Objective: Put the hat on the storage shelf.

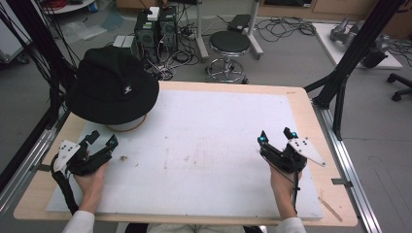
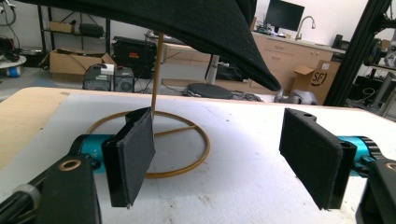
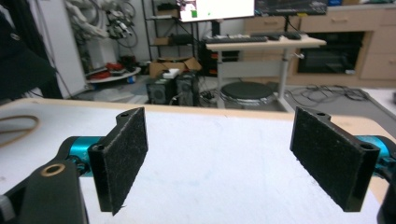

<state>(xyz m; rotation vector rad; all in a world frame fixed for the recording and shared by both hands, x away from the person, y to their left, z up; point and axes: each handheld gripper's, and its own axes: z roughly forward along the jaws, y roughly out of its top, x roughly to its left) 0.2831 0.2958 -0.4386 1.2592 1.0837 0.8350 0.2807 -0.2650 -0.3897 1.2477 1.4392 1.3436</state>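
Near the hat (image 1: 112,86), which sits untouched on its stand (image 2: 158,140), your left gripper (image 1: 103,140) waits with jaws wide. Your right gripper (image 1: 276,136), well apart from the hat, is wide too; the grasp hasn't begun.

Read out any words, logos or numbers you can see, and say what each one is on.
"SF": on a cardboard box by the far cabinets, in the left gripper view.
Small white logo on the black hat: too small to read.
Monitor in the right gripper view: screen content blurred, unreadable.
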